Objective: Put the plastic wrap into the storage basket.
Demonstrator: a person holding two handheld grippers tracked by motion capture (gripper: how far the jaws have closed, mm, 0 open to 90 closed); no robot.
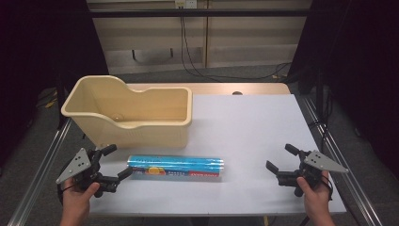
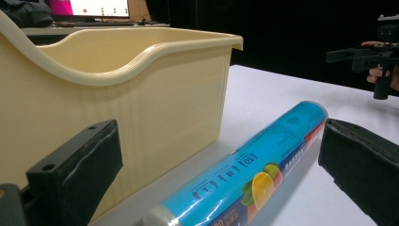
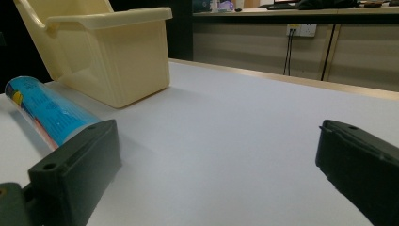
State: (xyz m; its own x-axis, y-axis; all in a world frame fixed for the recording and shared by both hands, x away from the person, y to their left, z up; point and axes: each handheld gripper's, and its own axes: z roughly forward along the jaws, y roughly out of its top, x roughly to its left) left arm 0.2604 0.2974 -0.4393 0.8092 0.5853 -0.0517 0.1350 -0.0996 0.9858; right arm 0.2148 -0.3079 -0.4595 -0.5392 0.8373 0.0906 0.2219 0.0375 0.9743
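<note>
Plainly read on the roll (image 2: pixel 244 176): the number "50" in a small box, beside other white print too small to make out, plus a picture of citrus slices, orange and green, near the closer end. Lay flat on the white table (image 1: pixel 254 127), lengthwise left to right, near the front edge and just in front of the bin (image 1: pixel 129 113), close to it. Looked like a blue tube in clear glossy wrap, with a red strip along one side and a whitish end cap.

Left gripper (image 1: pixel 115 162) stood just left of the roll's left end, jaws spread wide, nothing between the pads, held in the left hand (image 1: pixel 77 195); seen along its own jaws, the roll ran away between them, untouched. Right gripper (image 1: pixel 280 162) hovered well to the right of the roll, near the table's right edge, jaws likewise wide apart and empty, gripped by the right hand (image 1: pixel 313 193).

Bin: cream plastic, empty, open-topped, with one end raised higher, at far left.
</note>
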